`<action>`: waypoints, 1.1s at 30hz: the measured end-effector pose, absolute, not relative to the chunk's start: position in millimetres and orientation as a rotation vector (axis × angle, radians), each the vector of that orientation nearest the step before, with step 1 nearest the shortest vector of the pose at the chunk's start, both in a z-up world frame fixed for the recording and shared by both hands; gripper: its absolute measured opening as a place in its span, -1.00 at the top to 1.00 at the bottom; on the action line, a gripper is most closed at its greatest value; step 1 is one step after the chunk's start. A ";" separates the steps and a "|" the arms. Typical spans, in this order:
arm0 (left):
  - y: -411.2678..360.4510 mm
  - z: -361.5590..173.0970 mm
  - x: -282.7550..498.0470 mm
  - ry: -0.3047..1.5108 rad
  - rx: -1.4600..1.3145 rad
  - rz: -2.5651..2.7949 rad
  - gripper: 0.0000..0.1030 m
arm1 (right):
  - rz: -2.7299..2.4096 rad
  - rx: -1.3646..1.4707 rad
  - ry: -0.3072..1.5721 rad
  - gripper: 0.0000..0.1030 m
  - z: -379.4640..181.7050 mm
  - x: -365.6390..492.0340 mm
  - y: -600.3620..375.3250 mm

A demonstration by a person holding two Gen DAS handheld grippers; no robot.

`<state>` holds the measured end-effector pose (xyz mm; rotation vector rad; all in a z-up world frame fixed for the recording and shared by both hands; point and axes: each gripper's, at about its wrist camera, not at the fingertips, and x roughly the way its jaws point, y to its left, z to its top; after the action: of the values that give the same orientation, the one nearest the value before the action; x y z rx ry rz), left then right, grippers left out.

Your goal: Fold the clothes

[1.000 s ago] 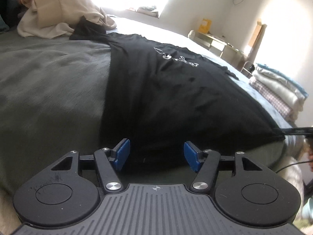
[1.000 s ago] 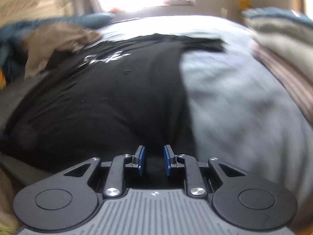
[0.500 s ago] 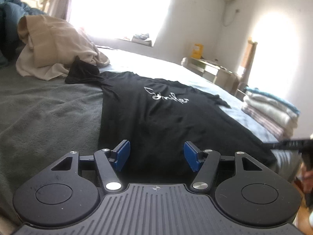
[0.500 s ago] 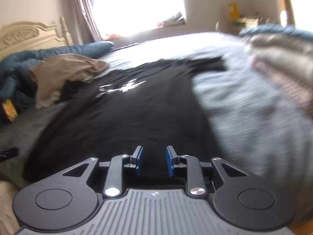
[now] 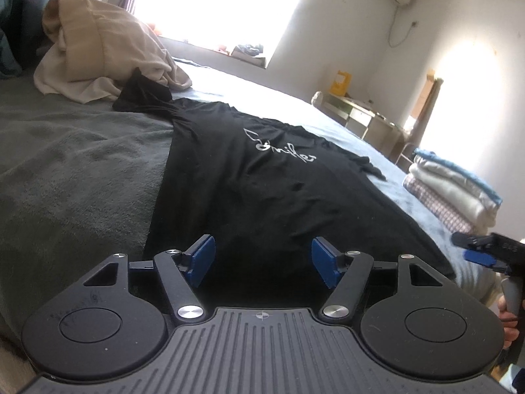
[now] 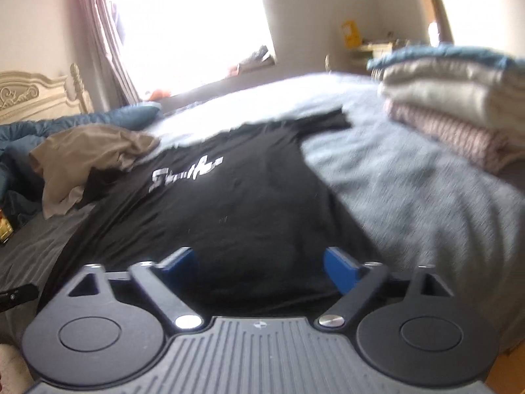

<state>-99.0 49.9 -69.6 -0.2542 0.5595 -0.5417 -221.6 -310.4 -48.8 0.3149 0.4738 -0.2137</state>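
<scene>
Spread flat, print up, black T-shirt (image 5: 279,197) lies across the bed (image 5: 82,170), laid out for folding. Left tool (image 5: 263,264) stands released at its hem; right tool (image 6: 259,267) has just sprung wide, gripping nothing.

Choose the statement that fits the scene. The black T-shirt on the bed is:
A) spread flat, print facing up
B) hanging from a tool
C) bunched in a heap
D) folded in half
A: the black T-shirt lies spread flat, its white print facing up.
</scene>
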 end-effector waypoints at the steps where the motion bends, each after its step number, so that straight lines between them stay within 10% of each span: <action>1: 50.1 -69.5 -99.0 0.562 -0.259 -0.544 -0.29 | -0.219 0.302 0.449 -1.00 -46.1 -223.9 -307.9; 33: 59.2 -19.5 -70.5 0.468 -0.373 -0.448 -0.52 | -0.110 0.285 0.068 -1.00 26.7 -191.3 -301.1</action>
<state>-70.5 59.2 -19.5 -0.3725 0.4685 -0.4482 -191.3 -301.1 26.7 0.2847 0.0684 -0.1100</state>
